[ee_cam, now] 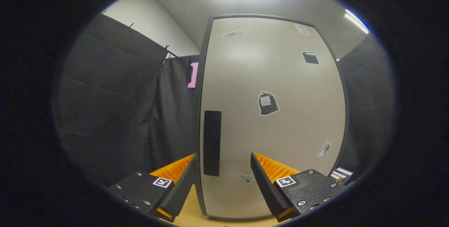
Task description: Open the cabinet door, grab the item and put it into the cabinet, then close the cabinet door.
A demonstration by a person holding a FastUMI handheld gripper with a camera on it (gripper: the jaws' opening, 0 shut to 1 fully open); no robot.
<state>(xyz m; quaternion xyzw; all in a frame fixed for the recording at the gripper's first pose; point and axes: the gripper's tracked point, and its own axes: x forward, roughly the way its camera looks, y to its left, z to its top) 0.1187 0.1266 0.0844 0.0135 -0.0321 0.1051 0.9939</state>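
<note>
The gripper (223, 165) is spread wide open with nothing between its fingers, and the two fingers (177, 174) stand on either side of the lower part of the cabinet door's dark vertical handle (212, 142). The handle lies in the gap, nearer the left finger, and I cannot tell whether either finger touches it.

The cabinet door (273, 114) is shut and faces the camera squarely: a pale grey panel with a dark edge, the handle set near its left side. Several stickers are dotted across it (the largest, a dark bag-shaped one (268, 103), sits about mid-door, right of the handle's top). A small dark rectangular sticker (310, 57) is higher up toward the right, and a pale figure sticker (324, 149) is low on the right.

Below the fingers a strip of light wooden surface (191, 216) shows at the foot of the door. Left of the door hangs the black cloth wall (115, 107).
</note>
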